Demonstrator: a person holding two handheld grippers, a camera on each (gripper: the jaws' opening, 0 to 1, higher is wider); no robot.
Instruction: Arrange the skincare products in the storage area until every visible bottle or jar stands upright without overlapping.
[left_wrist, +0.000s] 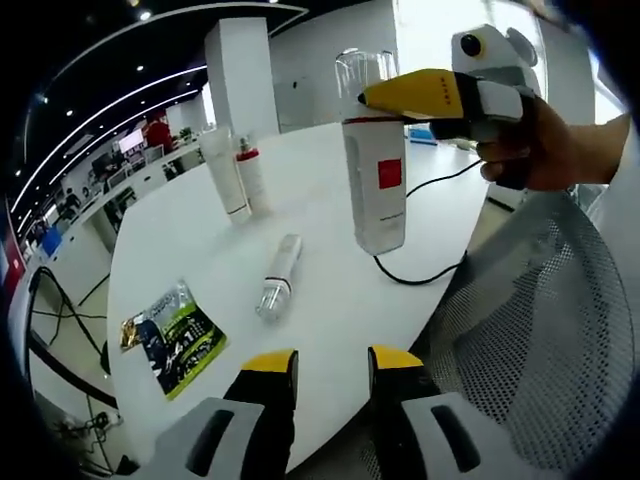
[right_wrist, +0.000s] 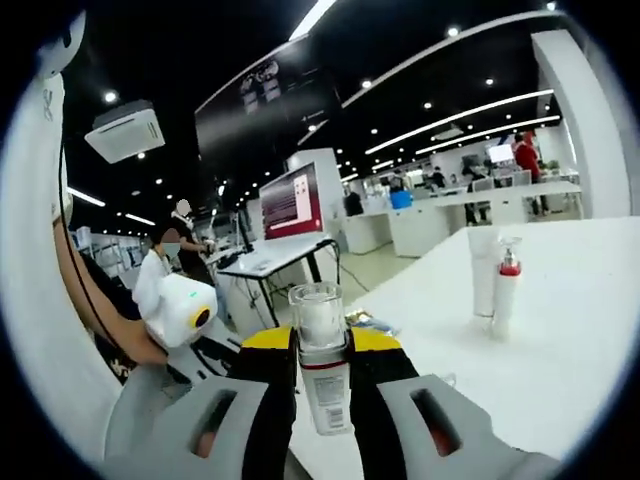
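Left gripper view: white bottle (left_wrist: 378, 185) upright, right gripper (left_wrist: 400, 95) clamping neck.

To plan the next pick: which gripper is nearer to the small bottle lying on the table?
Left. The left gripper is open just before the lying bottle. The right gripper is higher and beyond it, holding the tall white bottle upright.

The white bottle (right_wrist: 325, 365) is half hidden between the jaws in the right gripper view; print on the foil packet (left_wrist: 172, 338) is unreadably small.
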